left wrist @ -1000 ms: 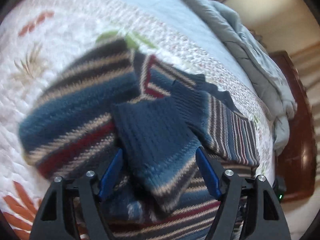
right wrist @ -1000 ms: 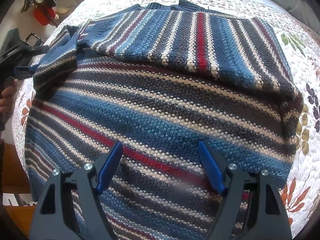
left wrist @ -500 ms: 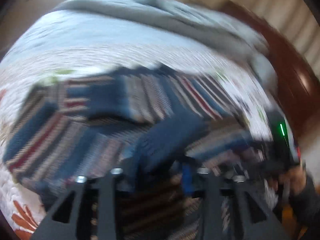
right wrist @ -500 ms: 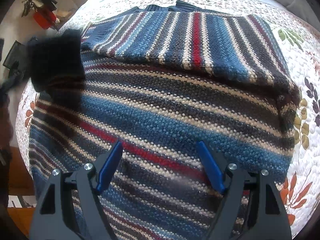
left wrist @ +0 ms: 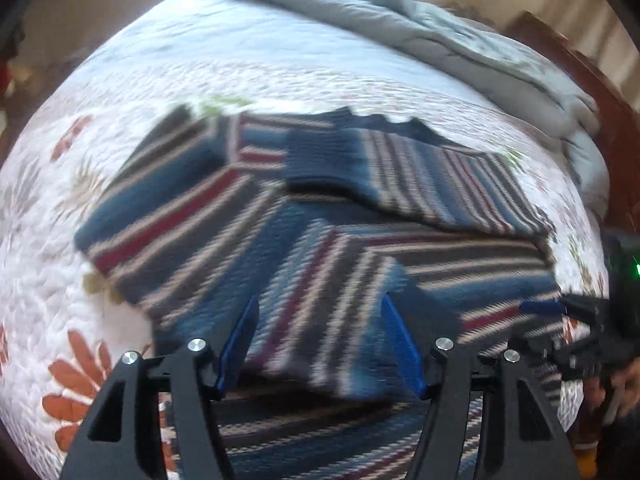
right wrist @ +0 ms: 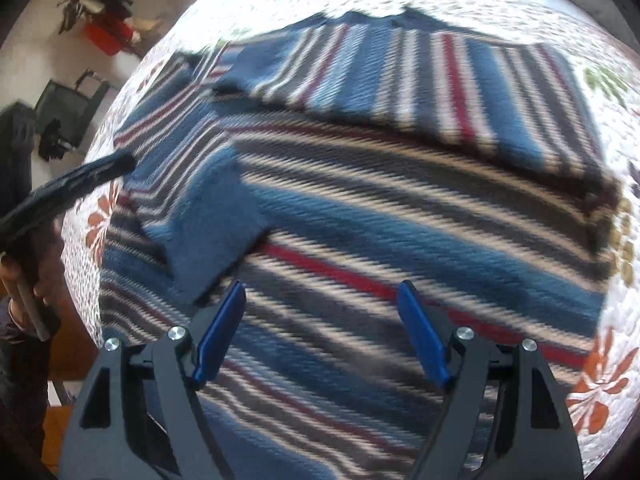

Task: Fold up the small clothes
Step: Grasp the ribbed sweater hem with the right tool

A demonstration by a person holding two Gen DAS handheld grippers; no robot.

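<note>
A striped knit sweater (left wrist: 400,256) in blue, red, cream and dark grey lies flat on the bed. Both sleeves are folded across its body; the near sleeve's blue cuff (right wrist: 216,224) lies on the chest. My left gripper (left wrist: 320,336) is open and empty, just above the sweater's near edge. My right gripper (right wrist: 320,320) is open and empty over the sweater's lower body (right wrist: 400,220). The left gripper also shows at the left edge of the right wrist view (right wrist: 76,180), and the right gripper at the right edge of the left wrist view (left wrist: 560,312).
The sweater lies on a white quilted bedspread with floral print (left wrist: 72,360). A grey blanket (left wrist: 460,32) is bunched at the far side by a dark wooden headboard (left wrist: 600,92). A red box and dark items (right wrist: 104,32) sit on the floor beyond the bed.
My left gripper carried the sleeve across the sweater, let it go and opened, then drew back. The sleeve now lies folded on the body. The right gripper stayed open and shifted slightly.
</note>
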